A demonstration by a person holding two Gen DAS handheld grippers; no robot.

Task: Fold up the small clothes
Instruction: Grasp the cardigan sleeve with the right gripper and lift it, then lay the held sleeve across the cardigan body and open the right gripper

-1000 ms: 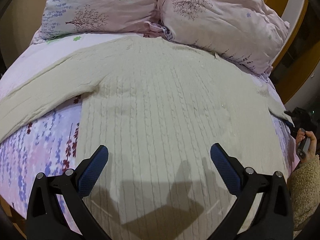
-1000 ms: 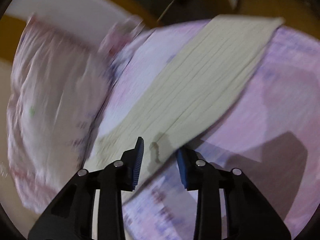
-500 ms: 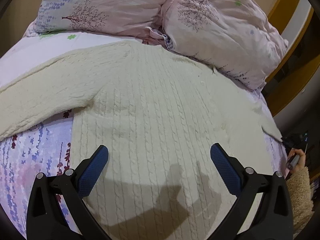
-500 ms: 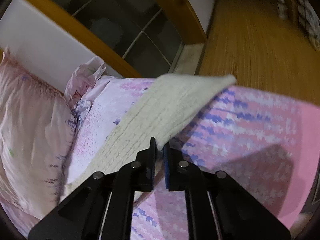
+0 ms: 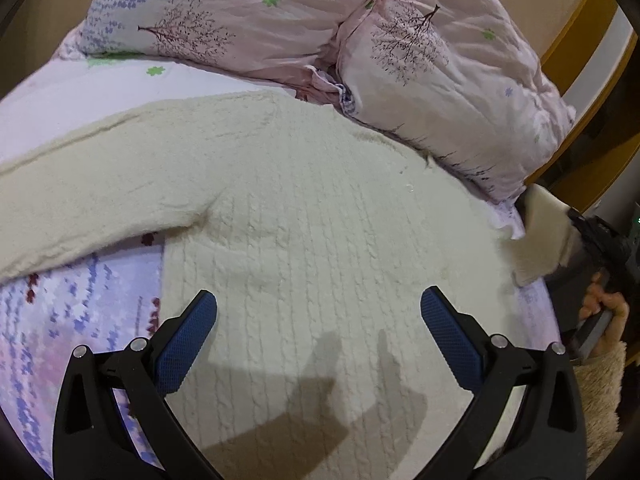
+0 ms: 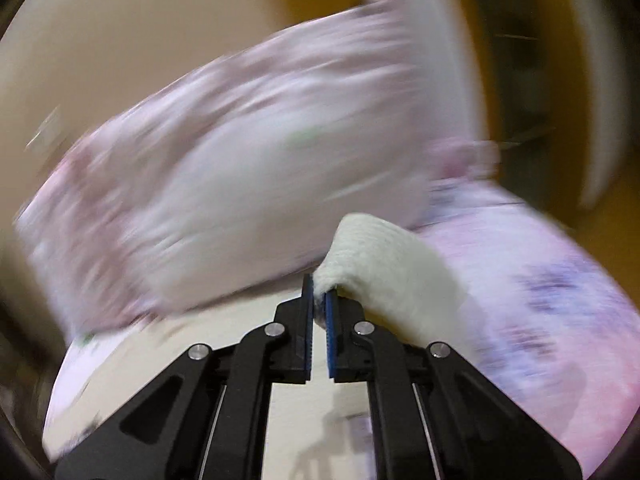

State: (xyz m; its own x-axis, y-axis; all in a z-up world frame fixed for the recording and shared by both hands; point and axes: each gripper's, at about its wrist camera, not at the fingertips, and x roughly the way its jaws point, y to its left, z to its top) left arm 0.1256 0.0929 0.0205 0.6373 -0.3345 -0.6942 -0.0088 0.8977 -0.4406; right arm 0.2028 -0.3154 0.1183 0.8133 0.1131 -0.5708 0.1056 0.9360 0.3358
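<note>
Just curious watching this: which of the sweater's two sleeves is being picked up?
The sleeve by the bed's wooden-frame side, pinched in the right gripper and raised. The other sleeve lies flat on the sheet, untouched.

Sweater (image 5: 304,248): cream cable-knit wool, fuzzy and matt. Pillows (image 5: 440,64), at twelve o'clock: thin crinkled printed cloth. Sheet (image 5: 72,320): smooth printed cloth. Left gripper (image 5: 318,316): matt black plastic, blue textured rubbery pads (image 5: 448,332), shiny metal pins. Bed frame (image 5: 572,44): glossy wood.

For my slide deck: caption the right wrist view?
Right gripper shut on the cream sweater's sleeve, lifted above the bed, blurred pillow behind.
</note>
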